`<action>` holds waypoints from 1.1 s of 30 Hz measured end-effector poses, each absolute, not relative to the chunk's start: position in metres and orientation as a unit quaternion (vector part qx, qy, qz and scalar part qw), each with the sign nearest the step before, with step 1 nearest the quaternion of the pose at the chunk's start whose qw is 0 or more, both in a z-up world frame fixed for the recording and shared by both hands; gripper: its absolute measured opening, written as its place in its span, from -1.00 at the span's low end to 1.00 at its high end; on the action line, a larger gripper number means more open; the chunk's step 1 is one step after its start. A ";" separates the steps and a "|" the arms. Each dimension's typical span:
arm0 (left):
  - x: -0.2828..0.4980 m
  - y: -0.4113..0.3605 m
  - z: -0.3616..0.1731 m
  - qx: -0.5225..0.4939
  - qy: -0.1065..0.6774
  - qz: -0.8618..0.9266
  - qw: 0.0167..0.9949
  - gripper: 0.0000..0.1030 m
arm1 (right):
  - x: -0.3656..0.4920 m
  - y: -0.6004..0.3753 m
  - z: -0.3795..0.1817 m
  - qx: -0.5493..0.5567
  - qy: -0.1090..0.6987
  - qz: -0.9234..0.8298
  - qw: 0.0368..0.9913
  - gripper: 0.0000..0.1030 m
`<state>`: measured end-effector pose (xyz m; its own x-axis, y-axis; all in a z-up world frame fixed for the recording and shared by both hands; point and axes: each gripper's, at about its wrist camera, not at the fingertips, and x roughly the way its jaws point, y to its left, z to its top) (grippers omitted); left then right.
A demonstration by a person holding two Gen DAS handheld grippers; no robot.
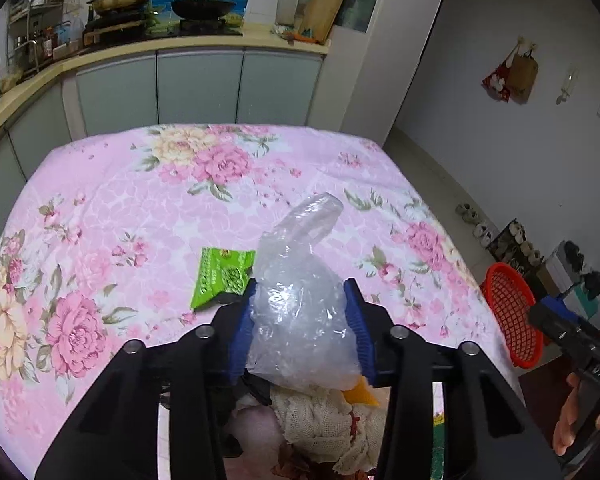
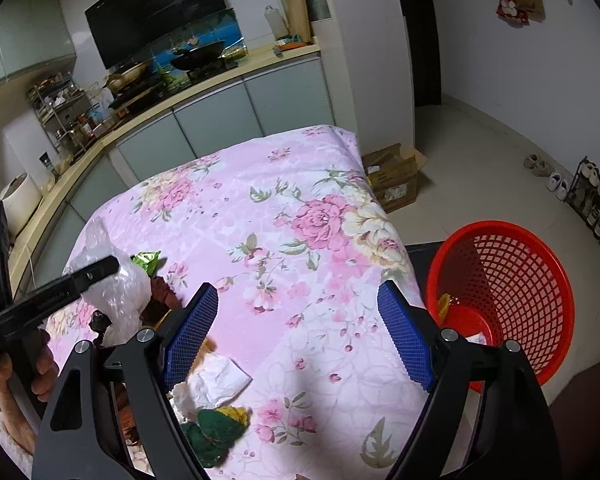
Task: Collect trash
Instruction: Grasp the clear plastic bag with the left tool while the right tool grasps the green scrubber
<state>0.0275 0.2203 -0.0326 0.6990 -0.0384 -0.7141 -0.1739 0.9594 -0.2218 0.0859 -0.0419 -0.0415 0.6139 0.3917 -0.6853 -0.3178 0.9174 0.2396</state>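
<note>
Blue pads of left gripper pressed on both sides of a crumpled clear plastic bag, held above the near edge of the pink floral cloth. Green wrapper lies just left of it on the cloth. Right gripper has its jaws spread wide, nothing between them; white crumpled paper near its left pad. Red mesh basket sits off the right edge, scraps inside
</note>
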 end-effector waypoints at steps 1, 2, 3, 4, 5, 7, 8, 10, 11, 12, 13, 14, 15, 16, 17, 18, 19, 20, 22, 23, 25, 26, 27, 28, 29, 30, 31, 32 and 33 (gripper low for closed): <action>0.026 0.224 -0.029 -0.142 0.380 0.039 0.913 -0.23 | 0.086 -0.041 -0.041 0.045 0.392 0.200 0.897 0.54; 0.024 0.226 -0.025 -0.146 0.374 0.040 0.915 -0.23 | 0.086 -0.039 -0.041 0.043 0.391 0.203 0.897 0.54; 0.020 0.230 -0.018 -0.151 0.363 0.043 0.918 -0.23 | 0.086 -0.037 -0.040 0.041 0.391 0.205 0.897 0.54; 0.016 0.234 -0.011 -0.154 0.355 0.046 0.921 -0.23 | 0.086 -0.036 -0.040 0.040 0.390 0.207 0.896 0.54; 0.011 0.238 -0.004 -0.156 0.343 0.050 0.925 -0.23 | 0.086 -0.035 -0.040 0.039 0.389 0.208 0.896 0.54; 0.003 0.244 0.007 -0.159 0.329 0.055 0.929 -0.23 | 0.086 -0.031 -0.039 0.034 0.388 0.212 0.896 0.54; -0.001 0.248 0.012 -0.161 0.323 0.059 0.931 -0.23 | 0.086 -0.028 -0.040 0.031 0.389 0.215 0.895 0.54; -0.011 0.254 0.021 -0.164 0.310 0.067 0.934 -0.23 | 0.087 -0.023 -0.042 0.028 0.392 0.220 0.893 0.54; -0.014 0.256 0.023 -0.164 0.307 0.071 0.935 -0.23 | 0.088 -0.021 -0.043 0.027 0.394 0.223 0.891 0.54; -0.018 0.259 0.026 -0.164 0.302 0.077 0.936 -0.23 | 0.089 -0.017 -0.044 0.025 0.397 0.228 0.889 0.54; -0.022 0.262 0.028 -0.165 0.299 0.082 0.936 -0.23 | 0.089 -0.012 -0.047 0.021 0.399 0.233 0.887 0.54; -0.025 0.263 0.029 -0.165 0.297 0.086 0.937 -0.23 | 0.090 -0.006 -0.050 0.015 0.401 0.239 0.884 0.54; -0.029 0.266 0.030 -0.164 0.294 0.091 0.937 -0.23 | 0.091 -0.001 -0.053 0.011 0.406 0.242 0.881 0.54; -0.031 0.267 0.030 -0.163 0.294 0.095 0.937 -0.23 | 0.092 0.003 -0.057 0.008 0.412 0.245 0.878 0.54; -0.032 0.268 0.030 -0.161 0.294 0.099 0.937 -0.23 | 0.092 0.007 -0.058 0.007 0.416 0.248 0.875 0.54; -0.035 0.270 0.029 -0.158 0.294 0.106 0.937 -0.23 | 0.090 0.013 -0.060 0.005 0.419 0.259 0.870 0.54; -0.036 0.272 0.029 -0.157 0.294 0.110 0.936 -0.23 | 0.087 0.018 -0.060 0.001 0.418 0.268 0.868 0.54; -0.038 0.273 0.028 -0.156 0.294 0.113 0.936 -0.23 | 0.084 0.022 -0.059 -0.003 0.415 0.274 0.867 0.54; -0.042 0.276 0.026 -0.159 0.294 0.117 0.935 -0.23 | 0.076 0.033 -0.057 -0.015 0.410 0.292 0.864 0.54; -0.044 0.278 0.025 -0.159 0.294 0.119 0.935 -0.23 | 0.073 0.036 -0.056 -0.019 0.408 0.298 0.863 0.54; -0.049 0.281 0.023 -0.161 0.294 0.123 0.934 -0.23 | 0.064 0.041 -0.052 -0.026 0.401 0.312 0.861 0.54; -0.051 0.282 0.023 -0.162 0.293 0.125 0.934 -0.23 | 0.059 0.041 -0.051 -0.031 0.398 0.316 0.860 0.54; -0.053 0.282 0.022 -0.163 0.293 0.125 0.934 -0.23 | 0.057 0.041 -0.050 -0.034 0.396 0.318 0.861 0.54; -0.054 0.282 0.021 -0.164 0.293 0.126 0.933 -0.23 | 0.052 0.040 -0.051 -0.039 0.395 0.318 0.861 0.54; -0.055 0.283 0.021 -0.164 0.294 0.126 0.933 -0.23 | 0.049 0.039 -0.052 -0.042 0.395 0.318 0.861 0.54; -0.056 0.283 0.020 -0.165 0.294 0.126 0.933 -0.23 | 0.043 0.036 -0.056 -0.046 0.399 0.317 0.859 0.54; -0.057 0.283 0.020 -0.165 0.293 0.125 0.933 -0.23 | 0.039 0.035 -0.060 -0.049 0.403 0.317 0.857 0.54; -0.057 0.283 0.020 -0.165 0.293 0.125 0.933 -0.23 | 0.037 0.033 -0.064 -0.051 0.406 0.318 0.855 0.54; -0.058 0.282 0.021 -0.165 0.293 0.124 0.934 -0.23 | 0.032 0.031 -0.070 -0.055 0.413 0.318 0.852 0.54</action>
